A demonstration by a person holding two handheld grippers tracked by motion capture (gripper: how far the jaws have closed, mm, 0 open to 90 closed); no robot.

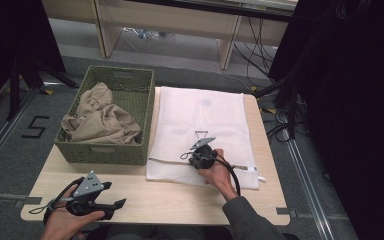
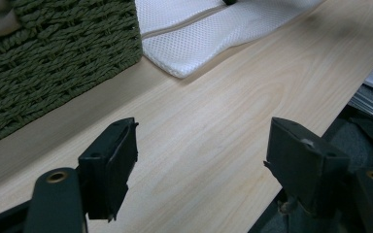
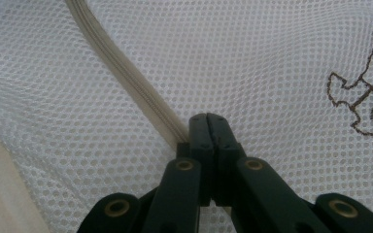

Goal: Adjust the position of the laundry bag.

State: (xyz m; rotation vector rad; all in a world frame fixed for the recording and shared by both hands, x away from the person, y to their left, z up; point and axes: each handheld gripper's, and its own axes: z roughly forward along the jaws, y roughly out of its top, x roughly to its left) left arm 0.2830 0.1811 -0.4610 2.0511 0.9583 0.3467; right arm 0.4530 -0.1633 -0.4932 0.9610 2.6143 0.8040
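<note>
Hand-held gripper on the right (image 1: pixel 196 159) has its jaws pressed together on the zipper (image 3: pixel 141 92) of a white mesh laundry bag (image 1: pixel 200 125); whether it pinches the pull tab itself I cannot tell. The bag lies flat on the wooden surface (image 1: pixel 155 200), touching the right side of a green woven basket (image 1: pixel 130 100) that holds crumpled beige clothing (image 1: pixel 100 122). The zipper runs along the bag's near edge, the edge farthest from the basket's back wall. Left hand-held gripper (image 1: pixel 117 195) hovers over the surface in front of the basket, jaws spread wide and empty. The step appears to be opening the bag. Next, the right one likely needs to draw the zipper along its track, while the left pins the mesh so the bag does not slide.
</note>
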